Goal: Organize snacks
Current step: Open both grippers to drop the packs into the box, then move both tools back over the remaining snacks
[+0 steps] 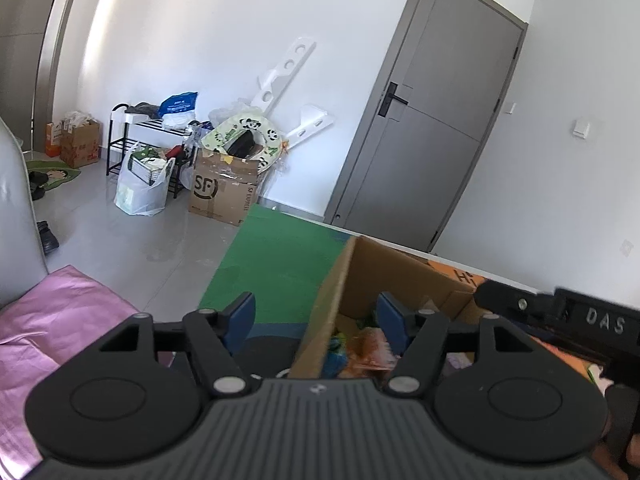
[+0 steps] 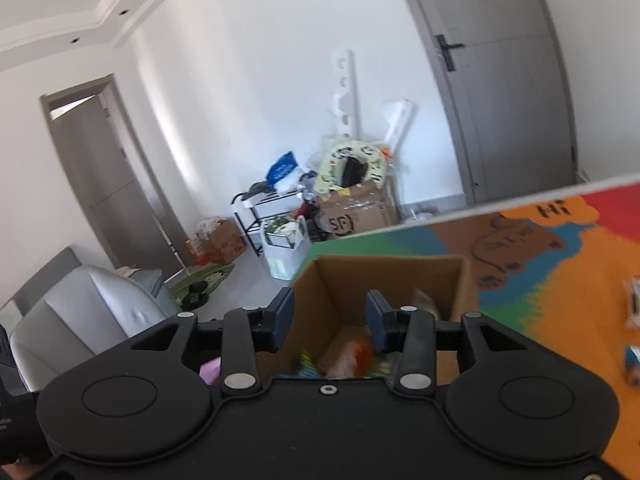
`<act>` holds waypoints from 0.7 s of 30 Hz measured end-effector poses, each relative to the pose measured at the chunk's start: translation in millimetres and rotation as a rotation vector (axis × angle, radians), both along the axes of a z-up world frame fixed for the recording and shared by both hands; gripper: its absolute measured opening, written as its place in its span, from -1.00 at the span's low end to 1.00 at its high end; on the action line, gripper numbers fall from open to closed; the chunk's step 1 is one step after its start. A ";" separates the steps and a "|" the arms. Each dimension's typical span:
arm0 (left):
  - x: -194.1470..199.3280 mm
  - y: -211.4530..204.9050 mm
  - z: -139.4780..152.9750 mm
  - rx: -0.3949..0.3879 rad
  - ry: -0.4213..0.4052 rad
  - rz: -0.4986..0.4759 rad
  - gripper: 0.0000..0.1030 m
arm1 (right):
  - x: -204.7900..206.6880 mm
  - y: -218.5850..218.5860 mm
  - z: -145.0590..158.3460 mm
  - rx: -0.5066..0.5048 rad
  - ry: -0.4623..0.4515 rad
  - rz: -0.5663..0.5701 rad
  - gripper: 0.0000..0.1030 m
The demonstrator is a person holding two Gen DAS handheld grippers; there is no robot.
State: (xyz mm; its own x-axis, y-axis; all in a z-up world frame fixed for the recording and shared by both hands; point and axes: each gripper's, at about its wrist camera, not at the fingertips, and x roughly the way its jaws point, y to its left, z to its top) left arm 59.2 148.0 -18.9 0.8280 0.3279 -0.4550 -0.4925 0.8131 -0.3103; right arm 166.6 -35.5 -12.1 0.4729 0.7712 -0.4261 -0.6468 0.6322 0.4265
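An open cardboard box [image 1: 344, 280] stands on a colourful play mat [image 1: 280, 256] and holds several snack packets [image 1: 368, 348]. My left gripper [image 1: 316, 320] is open and empty, its jaws straddling the box's left wall. The right gripper's body [image 1: 560, 312] shows at the right of the left wrist view. In the right wrist view the box [image 2: 384, 280] is straight ahead with snack packets [image 2: 352, 354] inside. My right gripper [image 2: 330, 320] is open and empty above the box opening. Two snack packets [image 2: 634, 308] lie on the mat [image 2: 560, 280] at the right edge.
A grey sofa [image 2: 88, 312] with a pink cloth [image 1: 48, 320] is at the left. Far off stand a shoe rack [image 1: 148, 136], an SF cardboard box [image 1: 224, 192], a white bag [image 1: 140, 188] and a grey door [image 1: 432, 120].
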 end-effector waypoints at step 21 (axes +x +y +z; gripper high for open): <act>32.4 -94.0 7.5 0.071 0.010 -0.156 0.70 | -3.4 -129.1 -10.6 0.012 0.012 -0.220 0.53</act>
